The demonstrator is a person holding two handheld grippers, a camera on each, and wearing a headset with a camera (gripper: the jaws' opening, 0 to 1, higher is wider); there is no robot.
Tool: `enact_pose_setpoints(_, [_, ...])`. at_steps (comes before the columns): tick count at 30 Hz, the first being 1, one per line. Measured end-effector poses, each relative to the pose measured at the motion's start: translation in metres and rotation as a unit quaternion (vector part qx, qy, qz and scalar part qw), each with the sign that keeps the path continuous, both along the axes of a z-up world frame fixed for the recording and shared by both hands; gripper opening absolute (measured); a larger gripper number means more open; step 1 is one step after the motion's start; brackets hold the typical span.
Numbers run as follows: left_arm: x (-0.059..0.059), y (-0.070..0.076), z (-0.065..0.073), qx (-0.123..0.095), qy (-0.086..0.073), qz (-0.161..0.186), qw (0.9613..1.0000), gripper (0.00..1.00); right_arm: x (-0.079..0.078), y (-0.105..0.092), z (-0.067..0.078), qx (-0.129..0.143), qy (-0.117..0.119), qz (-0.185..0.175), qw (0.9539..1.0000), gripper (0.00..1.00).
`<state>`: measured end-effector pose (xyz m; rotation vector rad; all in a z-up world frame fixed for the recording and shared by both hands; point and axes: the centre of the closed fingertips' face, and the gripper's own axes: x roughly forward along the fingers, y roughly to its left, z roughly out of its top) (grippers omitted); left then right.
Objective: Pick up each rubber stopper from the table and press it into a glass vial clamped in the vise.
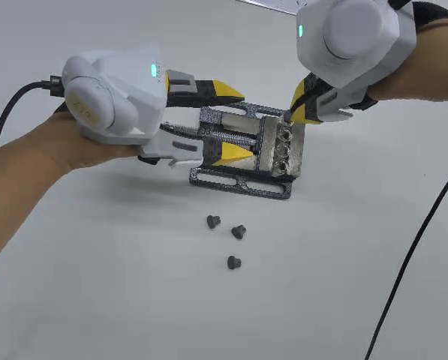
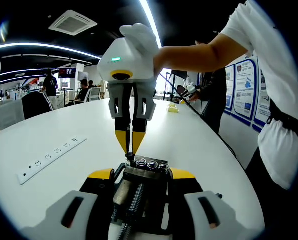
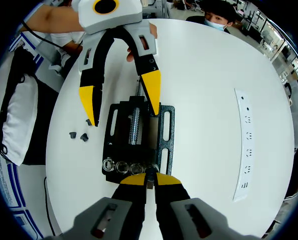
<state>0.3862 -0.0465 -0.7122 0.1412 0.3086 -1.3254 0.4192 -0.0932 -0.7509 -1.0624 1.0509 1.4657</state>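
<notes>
Fingers [image 3: 135,181] of the right gripper [image 3: 149,178] are clenched on a black rubber stopper [image 3: 149,174], holding it at the mouth of the end tube in a row of glass vials [image 2: 152,164]. How far it sits in cannot be told. The other three mouths in the row are open. The row is clamped in a dark vise [image 3: 120,125]. The left gripper [image 1: 237,124] is released, its yellow-tipped fingers spread wide, one on each side of the vise body. Three loose stoppers [image 1: 233,262] lie near one another on the white table [image 1: 96,300], apart from the vise base. A black cable [image 1: 411,255] trails across the table's right side.
</notes>
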Motion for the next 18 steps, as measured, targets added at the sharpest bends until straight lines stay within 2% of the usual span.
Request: enact_pose_setpoints(18, [-0.0004, -0.0022, 0.0009, -0.001, 0.000, -0.001, 1.0000, 0.40, -0.0010, 0.0014, 0.0024, 0.002, 0.006, -0.002, 1.0000, 0.06])
